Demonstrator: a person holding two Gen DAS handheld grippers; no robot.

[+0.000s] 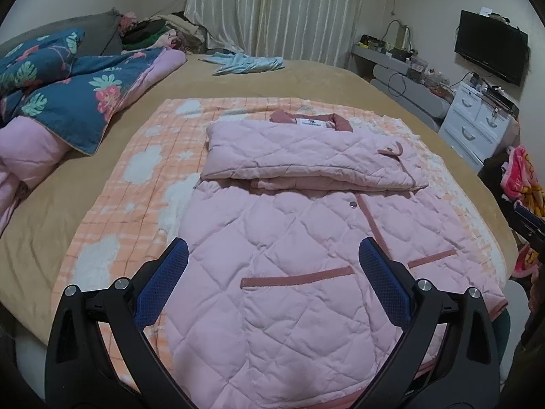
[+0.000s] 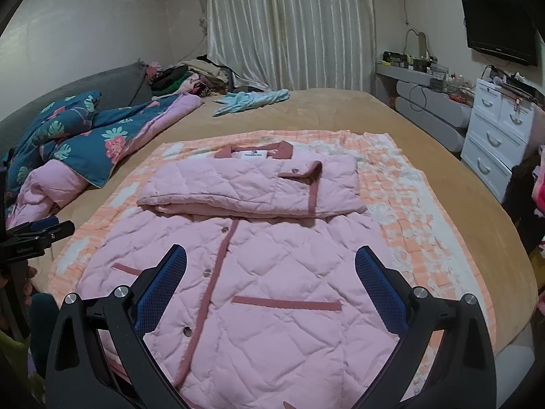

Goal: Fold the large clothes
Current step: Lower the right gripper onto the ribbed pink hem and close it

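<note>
Nearest the cameras, both pairs of tongs hang spread wide above the near hem of a pink quilted jacket [image 1: 289, 272], grasping nothing. The left tongs [image 1: 274, 255] show blue textured pads [image 1: 160, 283] with the cloth visible between them; the right tongs [image 2: 270, 262] stand the same way over the jacket's buttoned front [image 2: 207, 272]. In the right wrist view the left tool also shows at the left edge, apart from the jacket, and in the left wrist view a part of the right tool peeks in at the right edge.

The jacket lies flat, front up, on an orange checked blanket [image 1: 136, 177] spread over a tan bed [image 2: 425, 129]. Dark pink trim runs down its front, and dark pink pocket strips [image 2: 286, 303] cross the lower body. Its sleeves are folded across the chest in a thick band [image 1: 306, 150], one cuff [image 2: 303, 172] lying on top toward the right. The dark pink collar [image 2: 255, 150] with a white label sits just beyond.

Farther left, a blue floral quilt [image 1: 85, 95] is bunched on the bed, with pink bedding below it. Beyond the blanket lies a light blue garment [image 1: 245, 63], well apart from the jacket. At the back hang pale curtains [image 2: 289, 27]; to the right stand white drawers [image 2: 497, 139] under a wall-mounted television [image 1: 490, 51].
</note>
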